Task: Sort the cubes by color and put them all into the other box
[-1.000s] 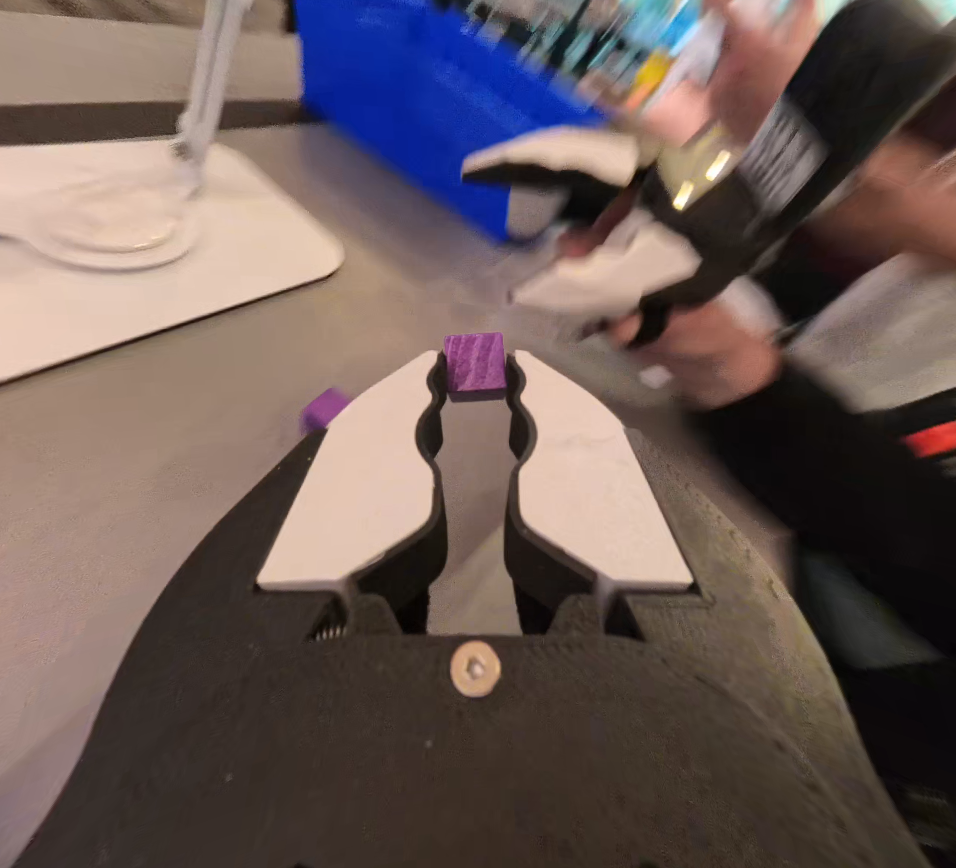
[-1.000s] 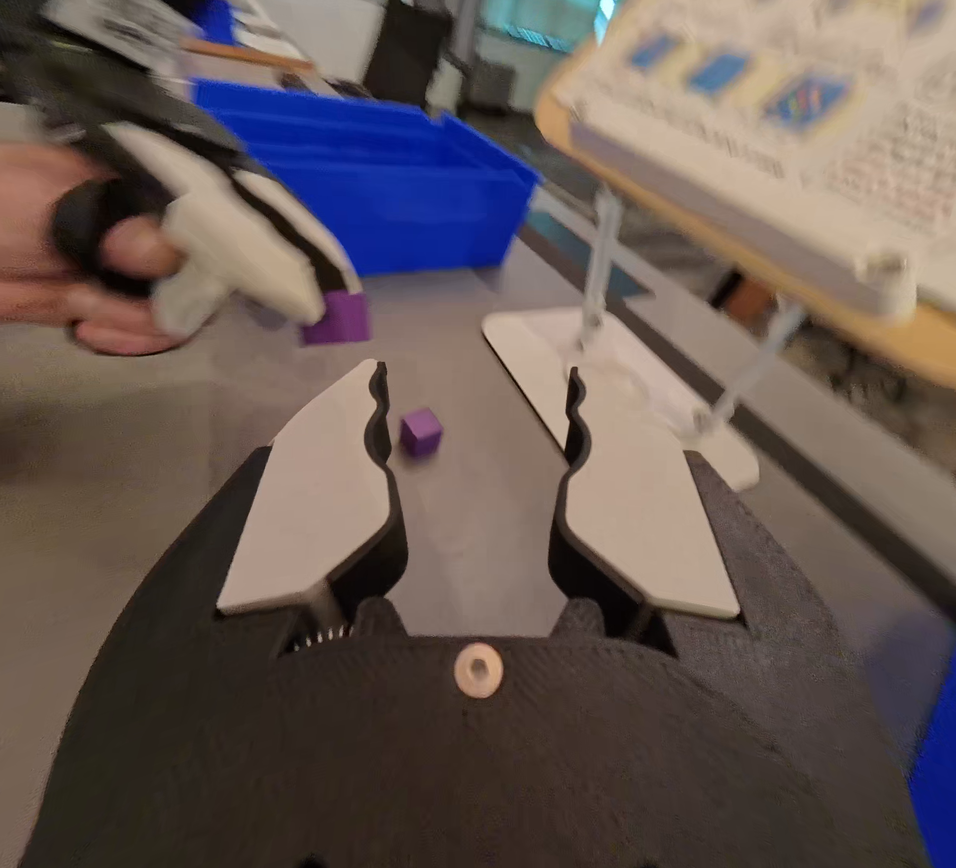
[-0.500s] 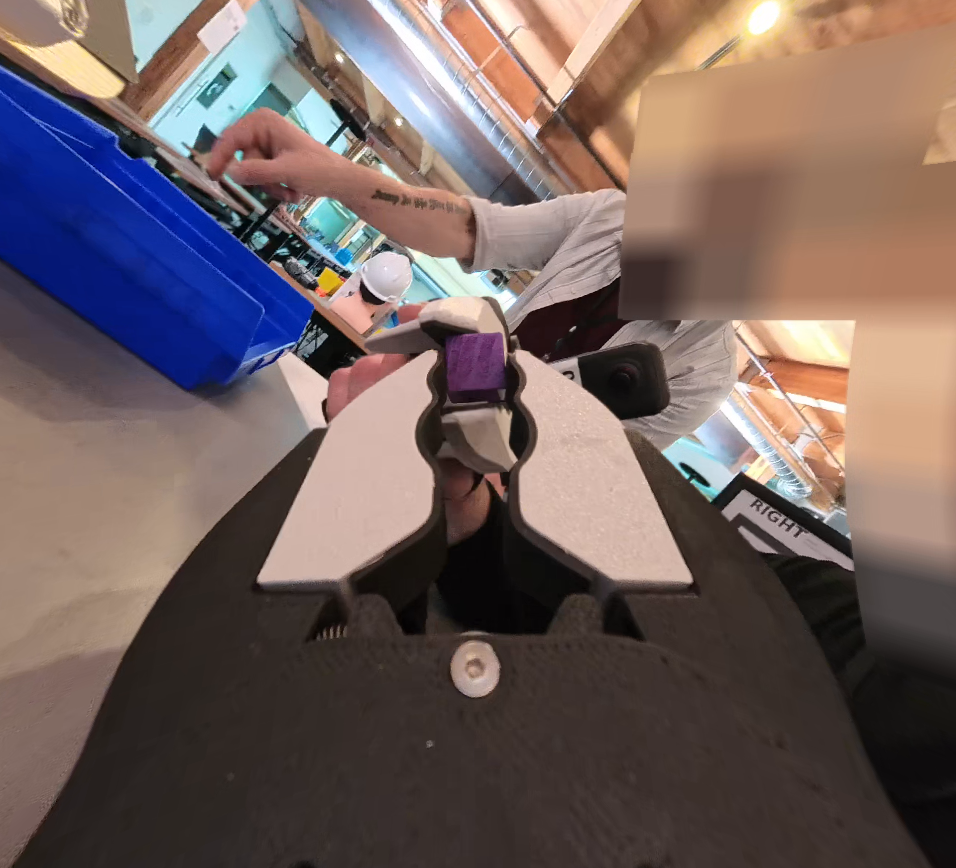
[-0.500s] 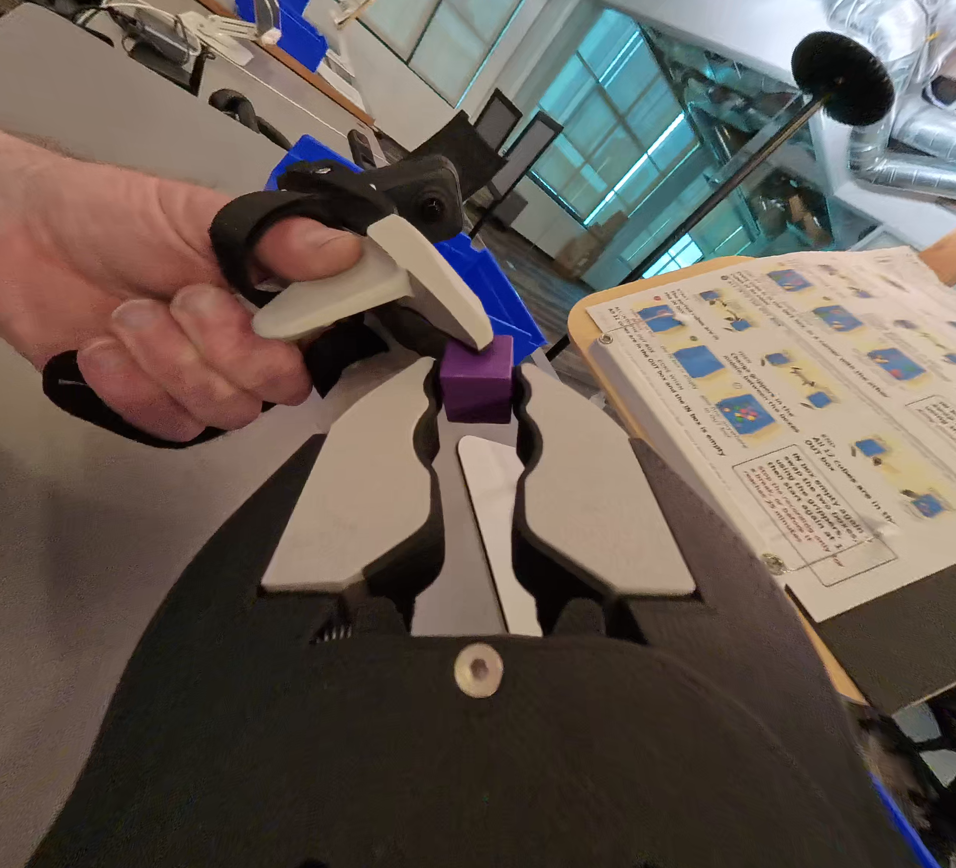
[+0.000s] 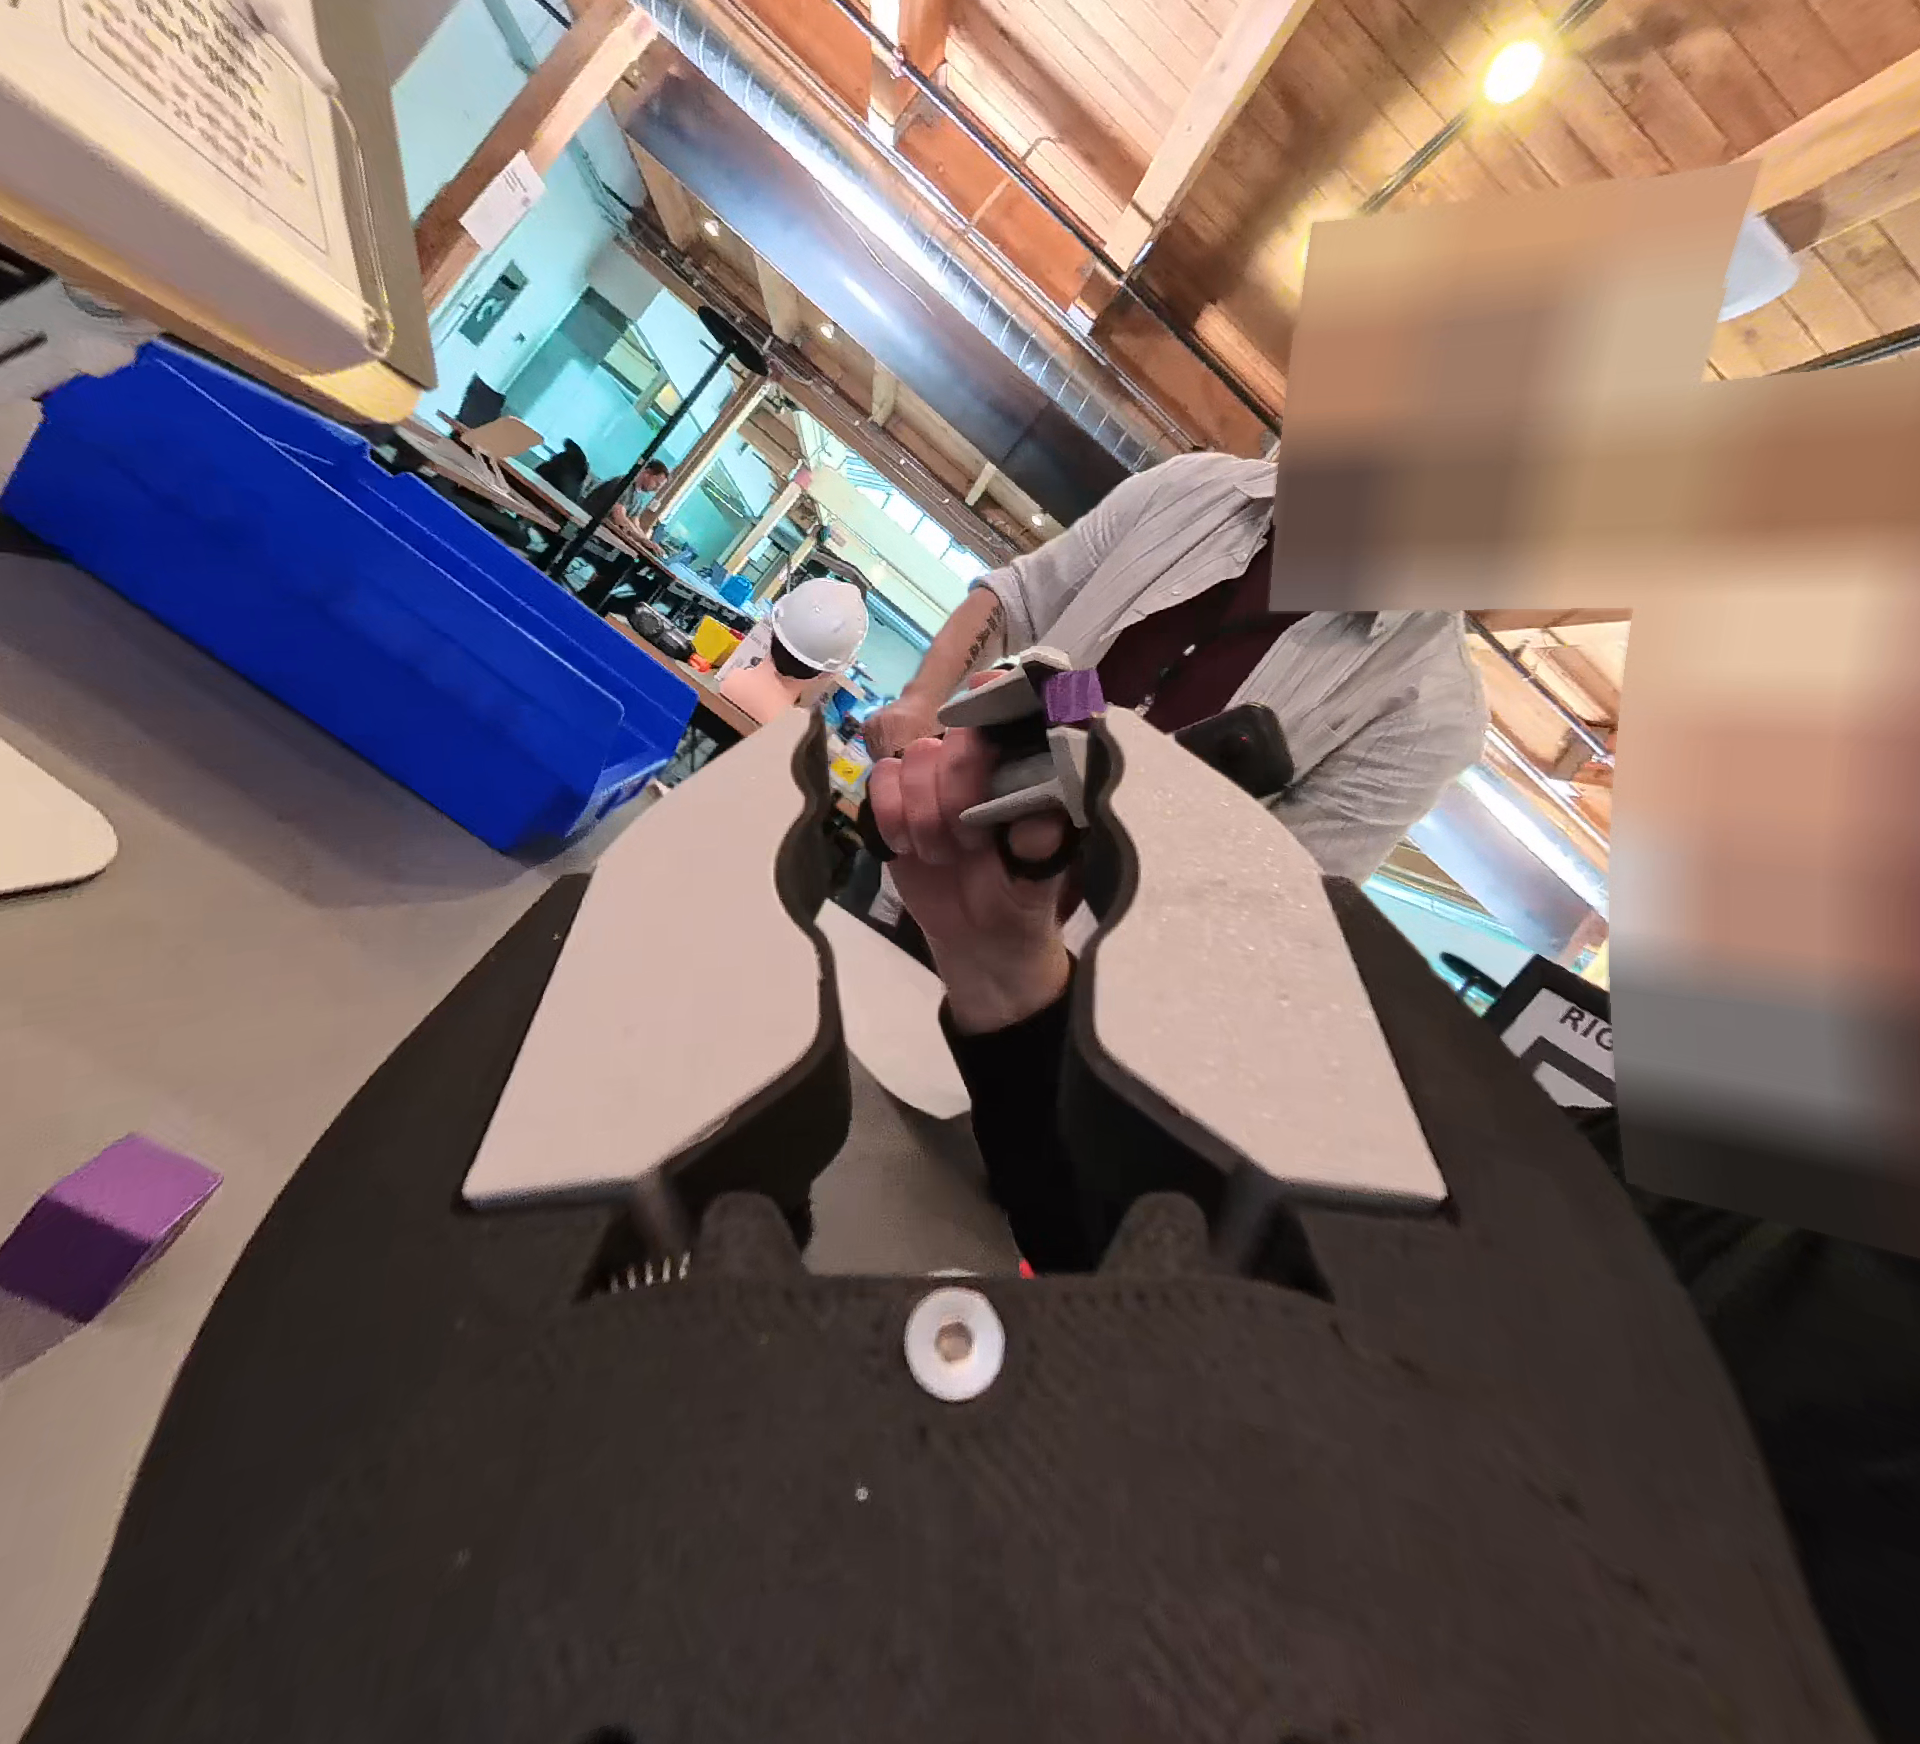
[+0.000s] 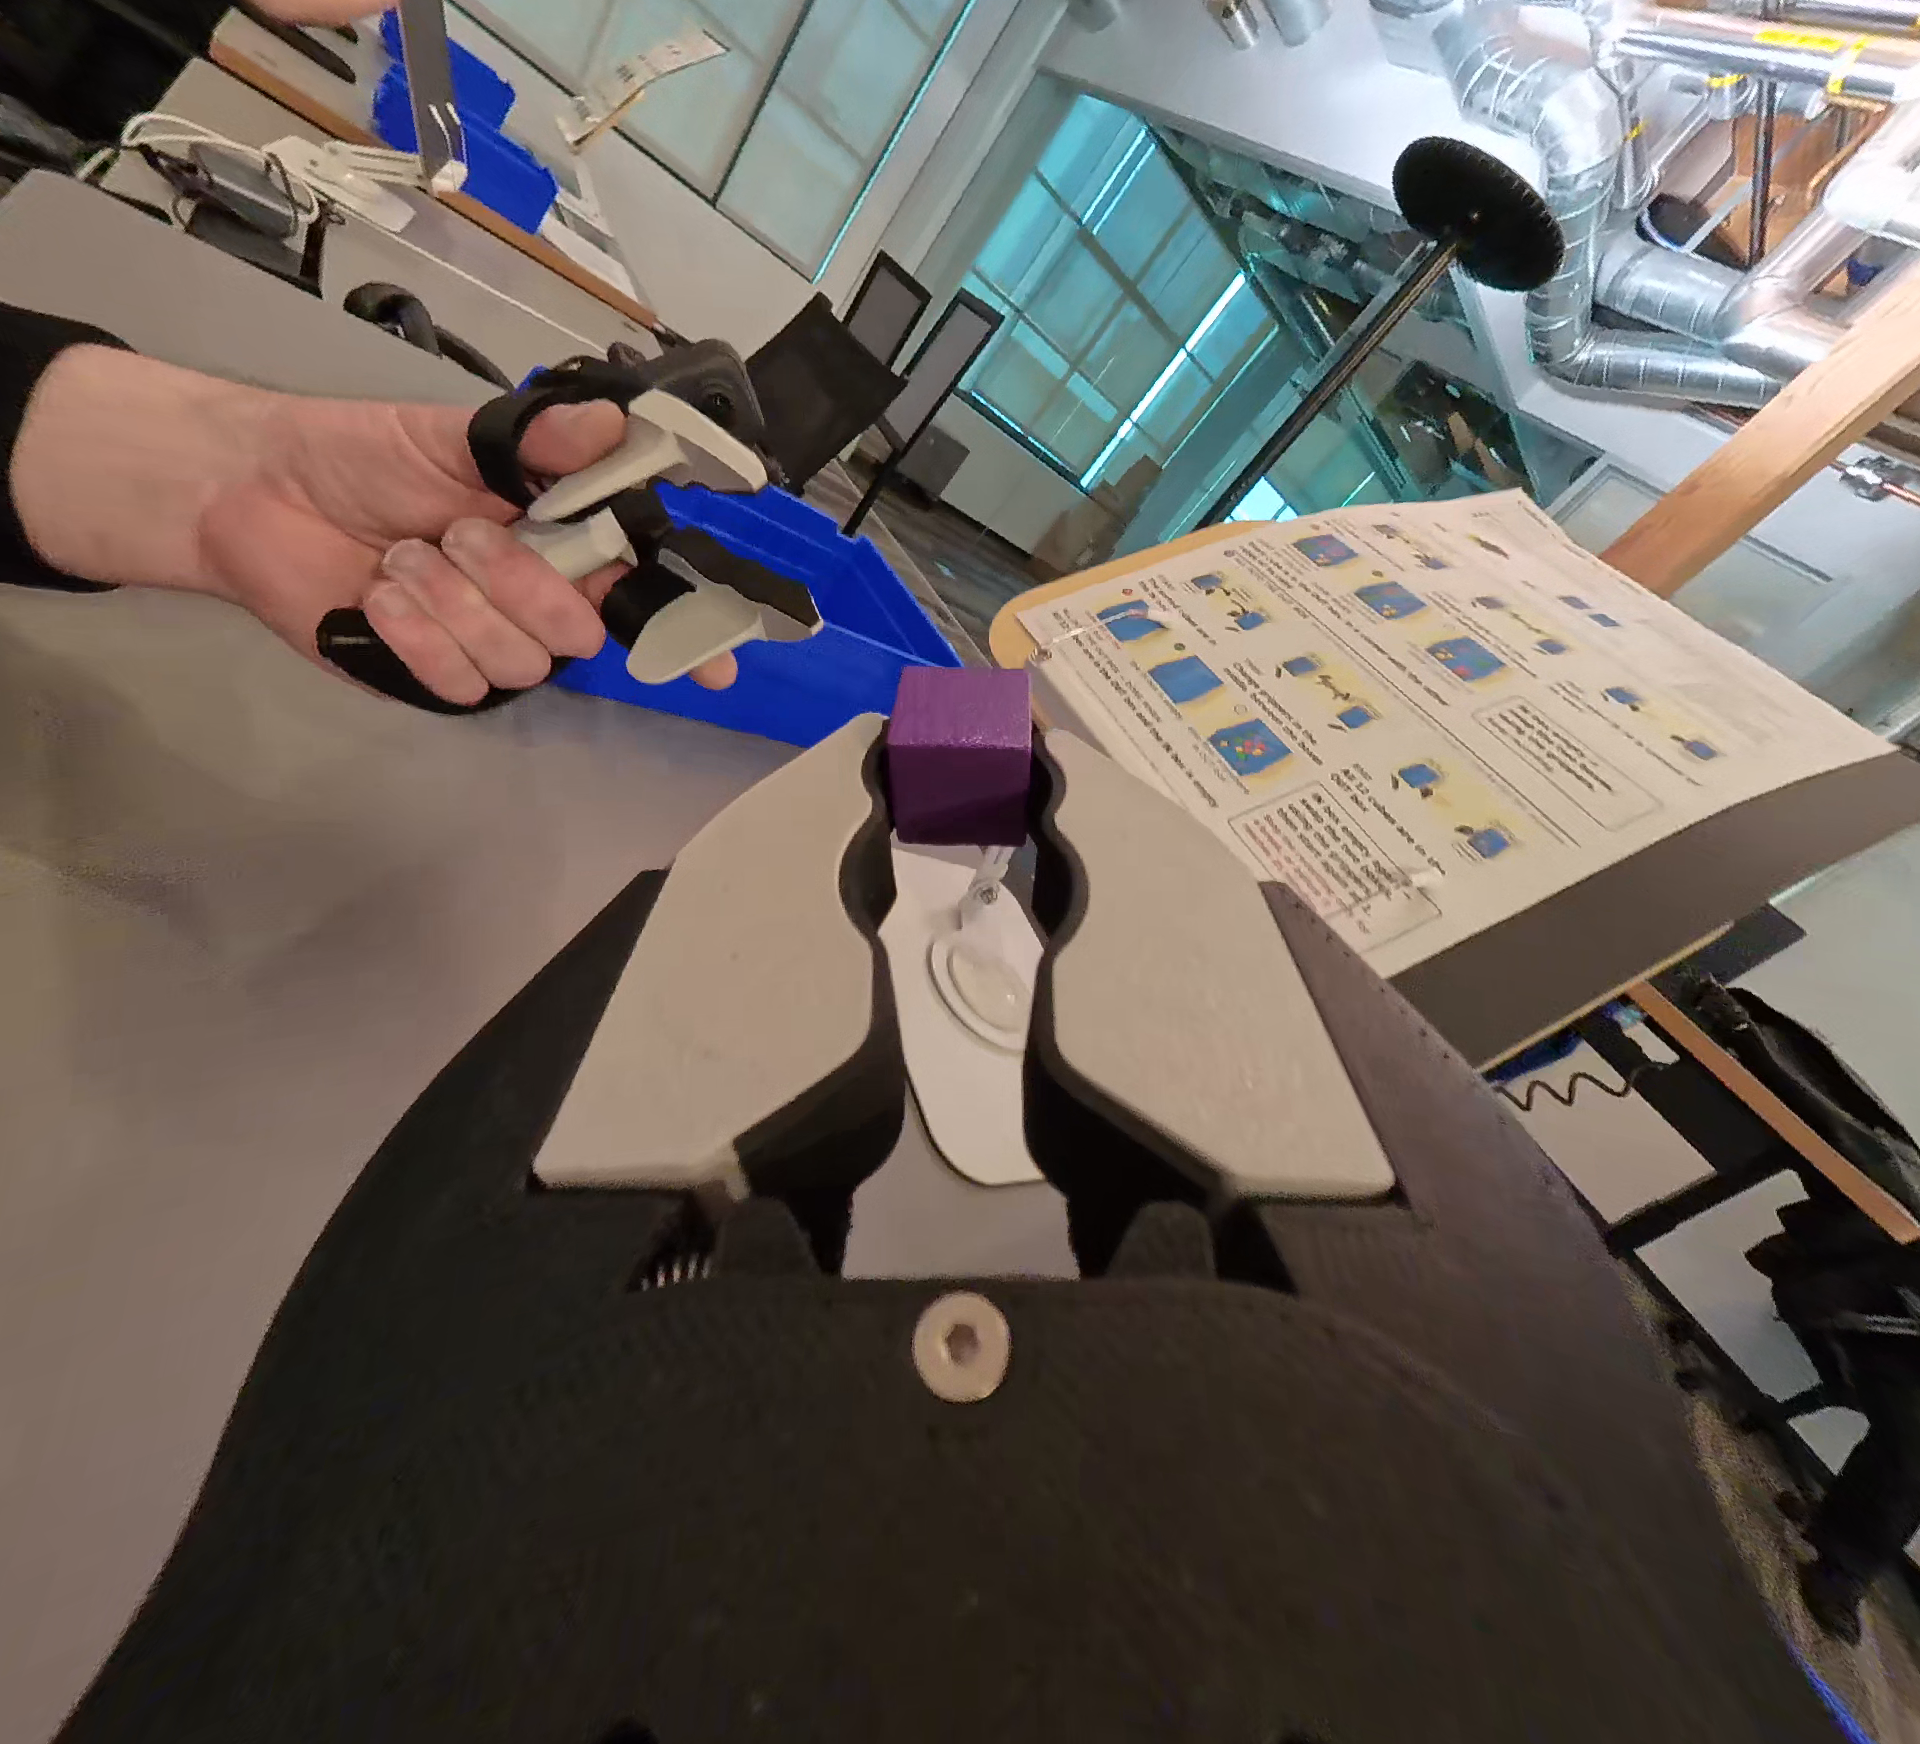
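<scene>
- Two small purple wooden-looking cubes show: one purple cube (image 6: 961, 769) sits pinched between the tips of our right gripper (image 6: 961, 775), its pale grey fingers (image 6: 748, 946) pressed against the cube's sides.
- We hold our left gripper (image 5: 956, 749) with its fingers spread wide and nothing between them.
- From the left wrist view, the right gripper appears at about 12 o'clock, well apart, with its cube (image 5: 1072, 695) at its tips.
- We see the second purple cube (image 5: 99, 1221) lying on the grey table (image 5: 208, 946) at about 8 o'clock of the left gripper, beside its black body.
- We see a blue plastic bin (image 5: 343, 614) at 10 o'clock, farther off on the table.
- From the right wrist view, a tilted board with a printed instruction sheet (image 6: 1444, 718) stands at 2 o'clock.
</scene>
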Available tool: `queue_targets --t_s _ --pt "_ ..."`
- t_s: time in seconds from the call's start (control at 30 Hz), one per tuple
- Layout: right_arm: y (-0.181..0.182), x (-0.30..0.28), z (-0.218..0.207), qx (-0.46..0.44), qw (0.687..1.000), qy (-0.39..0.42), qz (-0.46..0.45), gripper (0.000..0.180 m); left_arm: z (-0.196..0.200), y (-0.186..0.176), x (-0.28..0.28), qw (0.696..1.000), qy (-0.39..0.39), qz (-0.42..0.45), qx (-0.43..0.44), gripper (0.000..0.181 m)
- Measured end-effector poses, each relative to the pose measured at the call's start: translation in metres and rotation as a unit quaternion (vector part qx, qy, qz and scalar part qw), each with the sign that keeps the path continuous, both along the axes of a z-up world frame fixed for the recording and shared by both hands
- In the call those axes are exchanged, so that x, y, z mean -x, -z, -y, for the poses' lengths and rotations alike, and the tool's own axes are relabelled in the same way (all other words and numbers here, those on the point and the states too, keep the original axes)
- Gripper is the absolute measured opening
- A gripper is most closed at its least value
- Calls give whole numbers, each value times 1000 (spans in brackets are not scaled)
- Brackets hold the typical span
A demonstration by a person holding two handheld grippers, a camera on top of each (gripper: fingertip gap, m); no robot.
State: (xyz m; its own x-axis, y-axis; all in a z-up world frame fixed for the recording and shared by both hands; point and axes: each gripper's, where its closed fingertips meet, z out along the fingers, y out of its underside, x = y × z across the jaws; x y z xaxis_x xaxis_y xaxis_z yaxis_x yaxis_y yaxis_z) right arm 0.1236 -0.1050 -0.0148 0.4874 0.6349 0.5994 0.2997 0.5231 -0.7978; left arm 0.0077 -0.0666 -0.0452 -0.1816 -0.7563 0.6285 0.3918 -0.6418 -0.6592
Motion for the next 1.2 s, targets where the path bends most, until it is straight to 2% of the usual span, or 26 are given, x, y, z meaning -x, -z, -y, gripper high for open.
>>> queue_targets --t_s 0.1,0.17,0.27,0.43,0.6,0.67,0.8,0.9,1.03,1.1,1.17,1.2 --pt "9 0 1 5 1000 0 21 23 1 5 -5 1000 15 -8 5 50" --pt "14 8 2 7 999 -9 34 23 8 12 -21 998 48 -41 6 59" --pt "26 27 4 14 997 -29 66 23 26 17 -47 993 97 -72 -4 62" --pt "49 52 4 15 992 -48 115 23 48 15 -73 985 161 -68 -4 62" --pt "63 67 4 17 987 -62 146 23 58 20 -83 979 195 -66 9 55" --pt "67 66 5 24 987 -61 148 23 53 24 -77 981 180 -77 14 54" --pt "77 49 -6 74 987 -38 139 23 16 54 -35 975 48 -214 -22 56" --pt "105 47 -18 121 980 -35 154 23 -12 86 -1 935 -57 -342 -73 66" --pt "128 53 -28 156 972 -39 172 23 -21 114 5 867 -139 -451 -161 71" --pt "132 54 -33 172 971 -39 163 23 -22 123 -1 821 -167 -499 -221 83" --pt "136 55 -37 194 968 -41 153 23 -30 122 2 754 -207 -547 -297 97" --pt "138 55 -41 206 966 -36 150 23 -29 119 1 740 -215 -547 -326 96"
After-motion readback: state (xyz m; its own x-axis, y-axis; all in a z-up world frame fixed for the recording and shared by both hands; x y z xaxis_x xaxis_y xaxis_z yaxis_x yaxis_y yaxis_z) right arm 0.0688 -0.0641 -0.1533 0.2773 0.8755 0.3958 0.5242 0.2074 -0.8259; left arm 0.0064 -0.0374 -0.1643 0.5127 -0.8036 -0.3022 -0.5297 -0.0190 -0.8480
